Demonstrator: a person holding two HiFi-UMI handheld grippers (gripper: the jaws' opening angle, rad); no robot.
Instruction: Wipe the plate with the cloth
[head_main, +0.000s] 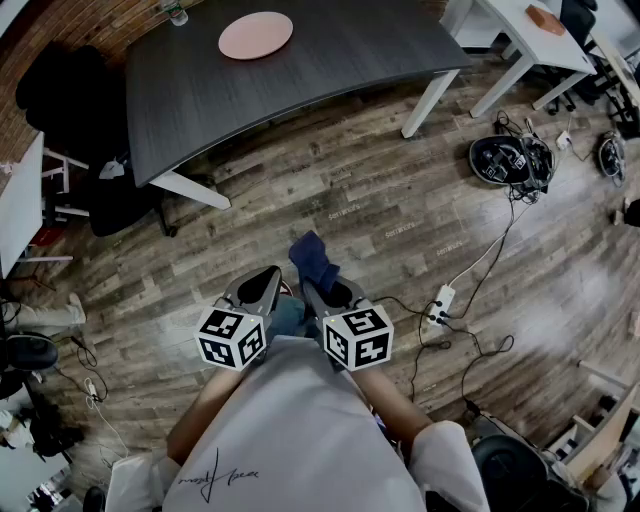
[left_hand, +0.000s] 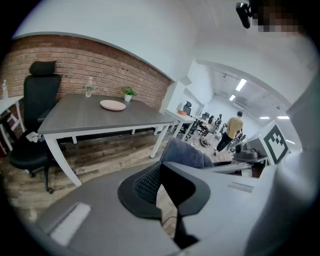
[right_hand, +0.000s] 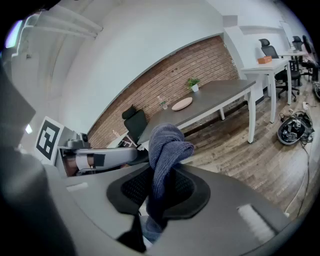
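Observation:
A pink plate (head_main: 255, 35) lies on the far part of a dark grey table (head_main: 330, 70), well ahead of both grippers. It also shows in the left gripper view as the plate (left_hand: 112, 105) and in the right gripper view as the plate (right_hand: 181, 104). Held in front of the person's body, my right gripper (head_main: 322, 292) is shut on a blue cloth (head_main: 313, 260), which bunches up above the jaws (right_hand: 167, 147). My left gripper (head_main: 262, 288) is beside it, shut with nothing between its jaws (left_hand: 160, 182). The cloth (left_hand: 186, 152) shows just to its right.
A black office chair (left_hand: 35, 130) stands at the table's left end. A small plant (left_hand: 129, 93) and a bottle (left_hand: 89, 89) sit at the table's far edge. White desks (head_main: 540, 40) stand to the right. A power strip (head_main: 440, 303), cables and a round black device (head_main: 510, 160) lie on the wooden floor.

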